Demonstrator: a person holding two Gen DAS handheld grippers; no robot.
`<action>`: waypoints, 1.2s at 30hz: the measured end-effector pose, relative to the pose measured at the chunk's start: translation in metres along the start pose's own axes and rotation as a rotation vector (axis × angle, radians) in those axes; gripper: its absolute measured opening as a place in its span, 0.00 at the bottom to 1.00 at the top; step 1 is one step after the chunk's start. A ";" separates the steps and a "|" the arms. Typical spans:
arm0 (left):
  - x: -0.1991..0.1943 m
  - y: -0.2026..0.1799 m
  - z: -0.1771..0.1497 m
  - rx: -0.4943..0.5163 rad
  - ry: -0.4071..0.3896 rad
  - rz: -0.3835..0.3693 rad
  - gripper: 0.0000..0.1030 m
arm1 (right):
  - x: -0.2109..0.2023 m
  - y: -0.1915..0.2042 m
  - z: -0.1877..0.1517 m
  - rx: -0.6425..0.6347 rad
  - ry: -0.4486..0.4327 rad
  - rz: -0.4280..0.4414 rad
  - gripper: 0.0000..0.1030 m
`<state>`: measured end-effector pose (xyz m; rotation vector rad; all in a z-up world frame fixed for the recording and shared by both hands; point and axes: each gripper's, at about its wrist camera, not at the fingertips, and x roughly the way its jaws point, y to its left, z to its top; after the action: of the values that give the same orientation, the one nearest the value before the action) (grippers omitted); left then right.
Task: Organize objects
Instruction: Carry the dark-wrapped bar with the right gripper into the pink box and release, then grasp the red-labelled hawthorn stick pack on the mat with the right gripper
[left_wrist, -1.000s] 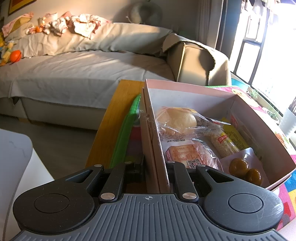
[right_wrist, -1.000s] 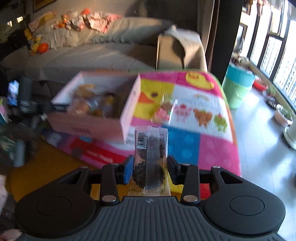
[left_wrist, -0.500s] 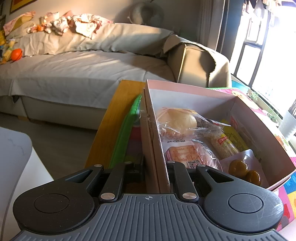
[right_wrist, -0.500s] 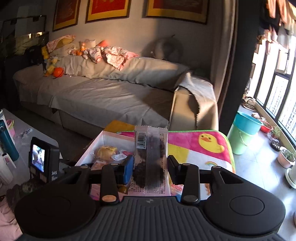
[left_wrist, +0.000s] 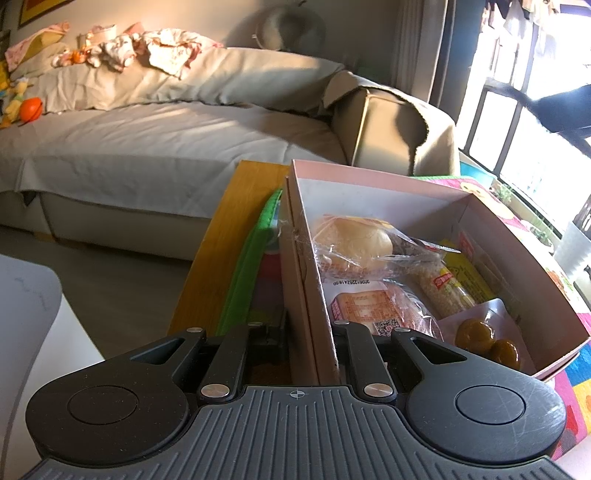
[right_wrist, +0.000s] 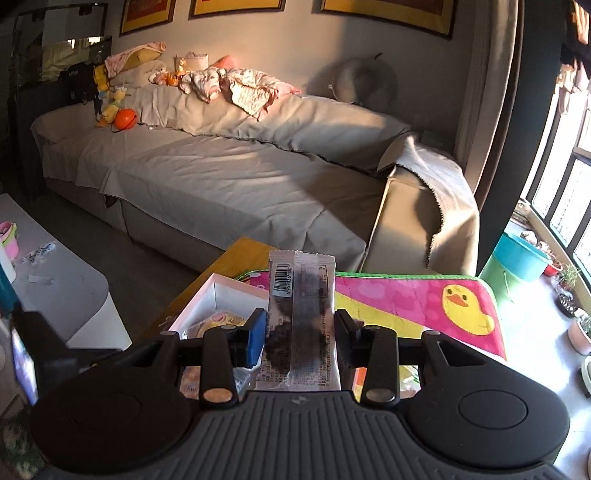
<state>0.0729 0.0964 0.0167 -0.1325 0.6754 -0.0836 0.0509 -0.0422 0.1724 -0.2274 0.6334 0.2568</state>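
A pink cardboard box (left_wrist: 373, 173) stands on a colourful play mat, and my left gripper (left_wrist: 310, 332) is shut on its near left wall. Inside lie a wrapped bun (left_wrist: 351, 240), a bagged pastry (left_wrist: 369, 306), a yellow snack pack (left_wrist: 454, 280) and a pouch with brown balls (left_wrist: 487, 339). My right gripper (right_wrist: 300, 328) is shut on a clear snack packet with dark filling (right_wrist: 301, 314), held upright above the box (right_wrist: 210, 295), which shows at lower left. A dark shape at the left wrist view's top right is likely the right gripper.
The mat (right_wrist: 406, 299) with a yellow duck covers a wooden table (left_wrist: 225, 229). A sheet-covered sofa (right_wrist: 221, 173) with clothes and toys fills the back. A white table (right_wrist: 55, 280) stands at left; a teal bucket (right_wrist: 517, 258) and potted plants sit by the window at right.
My right gripper has risen and swung left with the packet, from over the mat beside the box to above the box. The left gripper still clamps the box wall.
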 end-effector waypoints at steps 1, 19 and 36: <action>0.000 0.000 0.000 -0.001 -0.001 -0.002 0.14 | 0.006 0.002 0.000 0.003 0.008 0.002 0.38; 0.004 0.000 0.003 -0.003 -0.003 -0.010 0.14 | 0.015 -0.015 -0.019 0.040 0.040 -0.011 0.54; 0.005 -0.001 0.003 0.009 -0.011 -0.010 0.14 | 0.017 -0.130 -0.104 0.269 0.123 -0.181 0.68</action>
<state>0.0783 0.0955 0.0158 -0.1277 0.6634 -0.0957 0.0464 -0.1920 0.0977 -0.0408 0.7568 -0.0182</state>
